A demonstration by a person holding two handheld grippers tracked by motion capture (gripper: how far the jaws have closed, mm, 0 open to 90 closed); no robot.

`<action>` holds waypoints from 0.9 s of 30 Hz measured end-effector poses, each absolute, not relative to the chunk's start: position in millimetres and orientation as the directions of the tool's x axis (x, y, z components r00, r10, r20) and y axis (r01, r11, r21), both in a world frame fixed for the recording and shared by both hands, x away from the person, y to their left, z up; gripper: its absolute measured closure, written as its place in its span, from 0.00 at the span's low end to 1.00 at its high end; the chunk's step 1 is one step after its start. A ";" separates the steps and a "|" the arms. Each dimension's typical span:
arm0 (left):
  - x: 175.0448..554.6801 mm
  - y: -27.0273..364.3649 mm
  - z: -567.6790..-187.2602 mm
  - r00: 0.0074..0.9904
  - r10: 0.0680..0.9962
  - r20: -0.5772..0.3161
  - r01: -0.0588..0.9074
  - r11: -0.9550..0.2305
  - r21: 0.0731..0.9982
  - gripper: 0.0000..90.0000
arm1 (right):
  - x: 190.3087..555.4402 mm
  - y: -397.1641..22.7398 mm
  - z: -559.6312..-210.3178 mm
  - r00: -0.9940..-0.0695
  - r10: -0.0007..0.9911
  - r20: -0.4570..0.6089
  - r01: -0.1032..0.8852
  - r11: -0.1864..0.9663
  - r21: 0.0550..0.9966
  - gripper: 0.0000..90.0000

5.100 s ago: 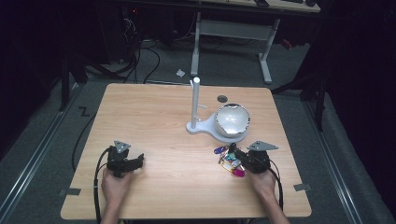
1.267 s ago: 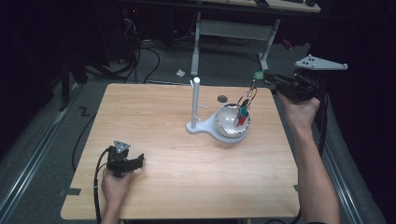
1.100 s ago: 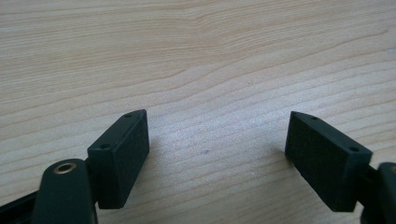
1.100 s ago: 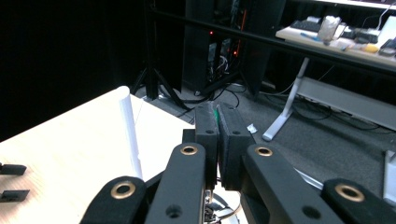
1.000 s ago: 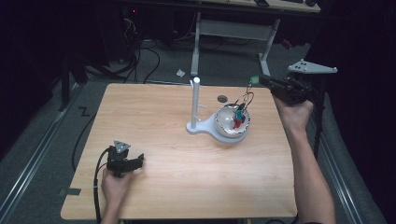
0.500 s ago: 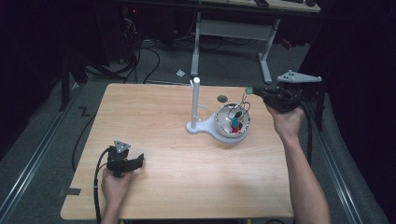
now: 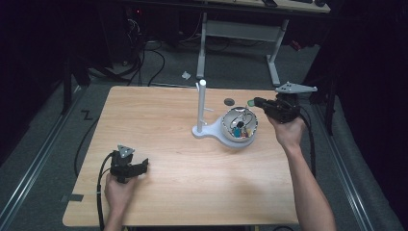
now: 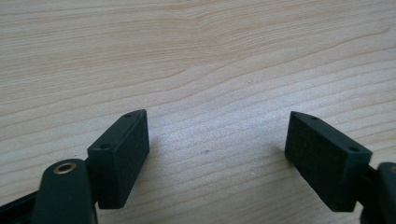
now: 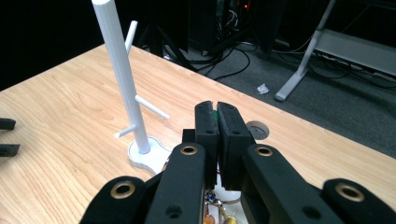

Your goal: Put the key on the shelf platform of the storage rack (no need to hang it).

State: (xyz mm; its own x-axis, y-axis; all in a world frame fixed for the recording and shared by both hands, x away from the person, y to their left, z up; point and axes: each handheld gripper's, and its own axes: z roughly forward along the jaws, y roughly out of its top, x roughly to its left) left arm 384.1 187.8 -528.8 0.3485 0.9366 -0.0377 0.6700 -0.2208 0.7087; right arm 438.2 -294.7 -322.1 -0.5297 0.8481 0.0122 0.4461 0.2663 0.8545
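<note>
Two matte black hand-held grippers, right hand-held gripper [image 9: 215, 114] pinching green bit above round white bowl [image 7: 230, 137], left hand-held gripper [image 8: 217, 147] wide, empty

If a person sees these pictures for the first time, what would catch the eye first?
Probably the white bowl with small colourful things inside, beside the tall white peg stand at the table's far right. Above the bowl's rim, the right gripper is shut on something green. The left gripper rests open near the front left.
</note>
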 end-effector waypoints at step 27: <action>384.0 187.9 -528.8 0.348 0.937 -0.040 0.671 -0.219 0.709 0.25 | 441.4 -288.5 -373.8 -0.525 0.851 0.028 0.530 0.301 0.793 0.98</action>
